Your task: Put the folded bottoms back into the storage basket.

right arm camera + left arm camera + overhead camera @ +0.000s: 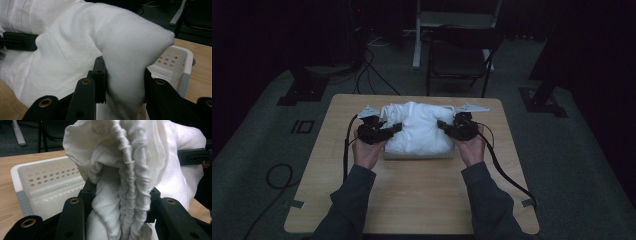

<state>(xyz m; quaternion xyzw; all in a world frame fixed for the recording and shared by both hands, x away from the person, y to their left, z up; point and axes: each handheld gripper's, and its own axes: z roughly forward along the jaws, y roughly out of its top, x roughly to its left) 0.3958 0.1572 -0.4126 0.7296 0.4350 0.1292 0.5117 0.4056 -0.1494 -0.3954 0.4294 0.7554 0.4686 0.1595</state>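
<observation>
A bulky white cloth (pixel 418 127) is heaped over a white perforated basket (pixel 417 155) at the middle of the wooden table. My left gripper (pixel 396 128) is shut on a gathered, pleated fold of the cloth (pixel 120 195) at its left side. On the right side my right gripper (pixel 442 125) is shut on a smooth fold of the cloth (pixel 125 72). The basket's holed wall (pixel 47 176) shows left of the cloth in the left gripper view, and a basket corner (pixel 175 62) shows at the right in the right gripper view. The cloth hides most of the basket.
The wooden table (pixel 417 200) has bare surface in front of the basket. Beyond it a dark folding chair (pixel 459 60) stands on the grey floor, with cables (pixel 372 75) and stand bases to the left and right. The room is dim.
</observation>
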